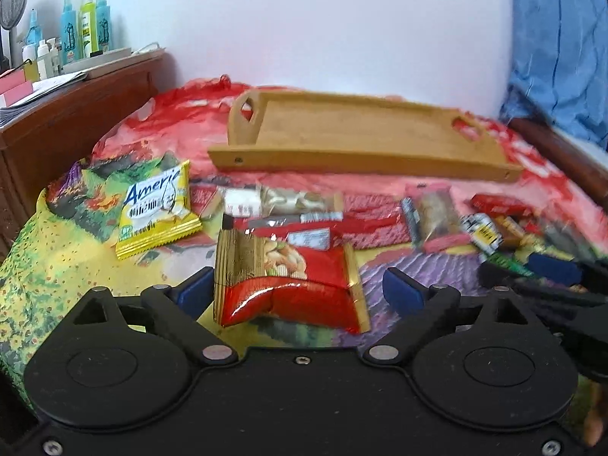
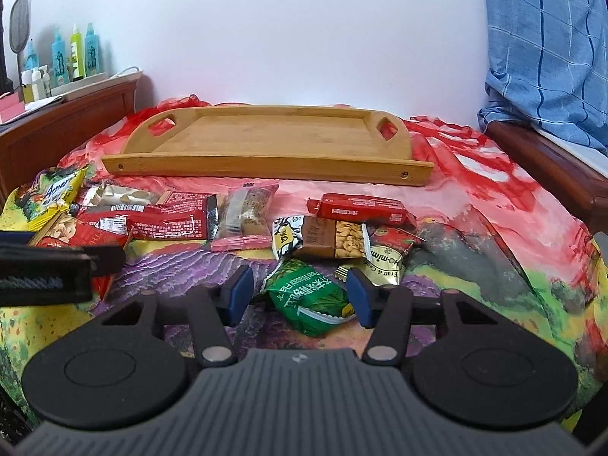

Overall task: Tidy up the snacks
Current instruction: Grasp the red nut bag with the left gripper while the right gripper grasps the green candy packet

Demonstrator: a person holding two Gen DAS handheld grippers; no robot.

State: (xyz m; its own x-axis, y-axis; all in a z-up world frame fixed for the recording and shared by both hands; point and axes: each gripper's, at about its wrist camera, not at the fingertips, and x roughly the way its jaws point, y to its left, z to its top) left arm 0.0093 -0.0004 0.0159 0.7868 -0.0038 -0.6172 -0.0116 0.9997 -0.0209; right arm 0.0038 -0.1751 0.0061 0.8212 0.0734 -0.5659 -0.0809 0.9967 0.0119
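Straddling snacks to seize them for the bamboo tray (image 2: 266, 140), both spread claws waited: left claw (image 1: 300, 288) around a red nut packet (image 1: 292, 285), right claw (image 2: 300, 296) around a green packet (image 2: 309, 300)

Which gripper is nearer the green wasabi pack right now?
Right. The right gripper straddles the green wasabi pack, fingers open; the left gripper sits farther left around the red nut packet.

My left tongs (image 1: 300, 285) were black with blue pads, silver rivets; my right tongs (image 2: 300, 294) had a ribbed grey body at six o'clock.
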